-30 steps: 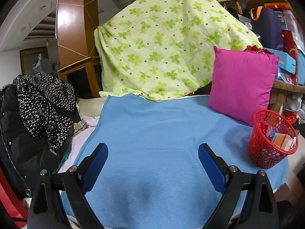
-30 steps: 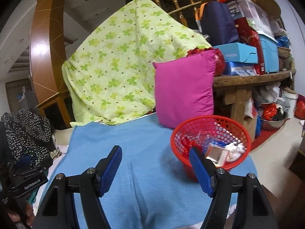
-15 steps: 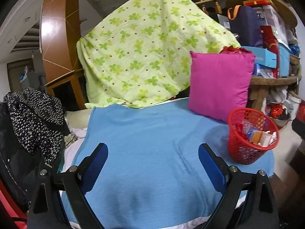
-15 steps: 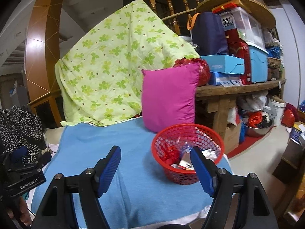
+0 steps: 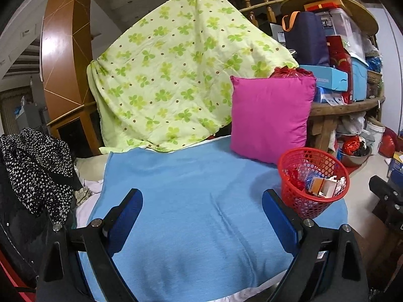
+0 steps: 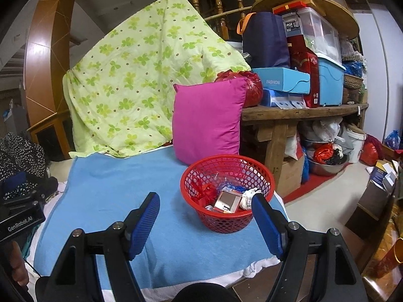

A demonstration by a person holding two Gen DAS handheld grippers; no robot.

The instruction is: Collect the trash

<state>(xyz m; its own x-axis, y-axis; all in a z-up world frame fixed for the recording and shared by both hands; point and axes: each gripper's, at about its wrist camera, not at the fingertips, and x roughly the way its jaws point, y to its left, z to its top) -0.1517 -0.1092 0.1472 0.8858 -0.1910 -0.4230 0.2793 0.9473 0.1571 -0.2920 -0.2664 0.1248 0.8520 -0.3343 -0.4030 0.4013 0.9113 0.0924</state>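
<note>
A red mesh basket [image 5: 325, 201] [image 6: 224, 222] stands on the right end of a blue blanket [image 5: 191, 201] [image 6: 105, 191]. It holds trash: a small box [image 6: 228, 202], crumpled paper [image 6: 248, 196], red and blue wrappers. My left gripper [image 5: 202, 215] is open and empty above the blanket's near part, with the basket beyond its right finger. My right gripper [image 6: 205, 222] is open and empty, with the basket just beyond and between its fingertips.
A pink cushion [image 5: 269, 118] [image 6: 206, 120] leans behind the basket. A green floral quilt [image 5: 176, 80] hangs at the back. Dark spotted clothes [image 5: 37, 168] lie left. A wooden shelf [image 6: 302, 110] with boxes and bins stands right, floor clutter below.
Both grippers have drawn back from the bed and stayed open. The basket and blanket now look smaller and farther off in both views.
</note>
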